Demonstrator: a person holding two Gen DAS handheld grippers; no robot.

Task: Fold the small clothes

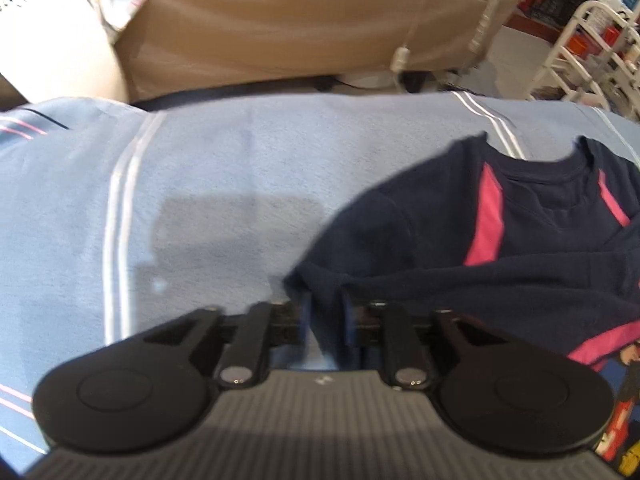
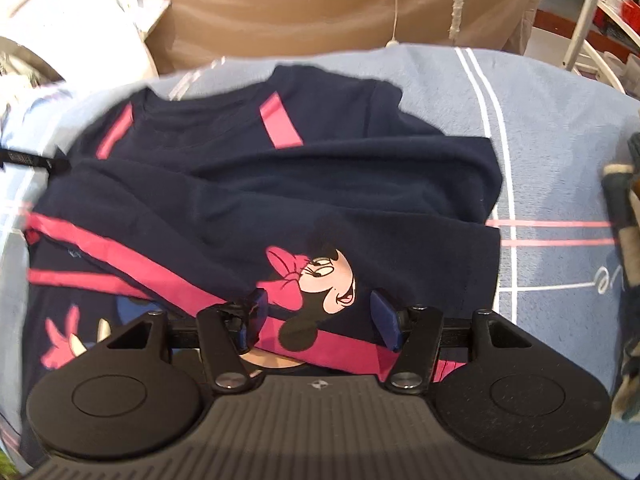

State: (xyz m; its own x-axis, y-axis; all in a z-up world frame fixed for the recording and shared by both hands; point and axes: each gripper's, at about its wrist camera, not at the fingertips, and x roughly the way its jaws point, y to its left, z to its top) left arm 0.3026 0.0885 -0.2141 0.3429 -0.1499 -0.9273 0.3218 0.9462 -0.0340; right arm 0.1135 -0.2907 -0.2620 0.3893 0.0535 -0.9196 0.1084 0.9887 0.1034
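Note:
A small navy shirt [image 2: 280, 184] with pink stripes and a cartoon mouse print lies partly folded on a light blue blanket [image 1: 200, 200]. In the right wrist view my right gripper [image 2: 320, 316] hangs wide open just above the printed front, its blue pads [image 2: 386, 320] either side of the mouse print and not pressing. In the left wrist view the shirt [image 1: 500, 232] fills the right side. My left gripper [image 1: 326, 312] stands at the shirt's left sleeve edge with its jaws a little apart; bare blanket shows in the narrow gap and no cloth is pinched.
Beyond the blanket's far edge stands a piece of furniture under a tan cover [image 1: 300, 28]. A white rack [image 1: 592, 48] stands at the far right and a white bag [image 1: 48, 32] at the far left. A dark object [image 2: 624, 232] lies at the blanket's right edge.

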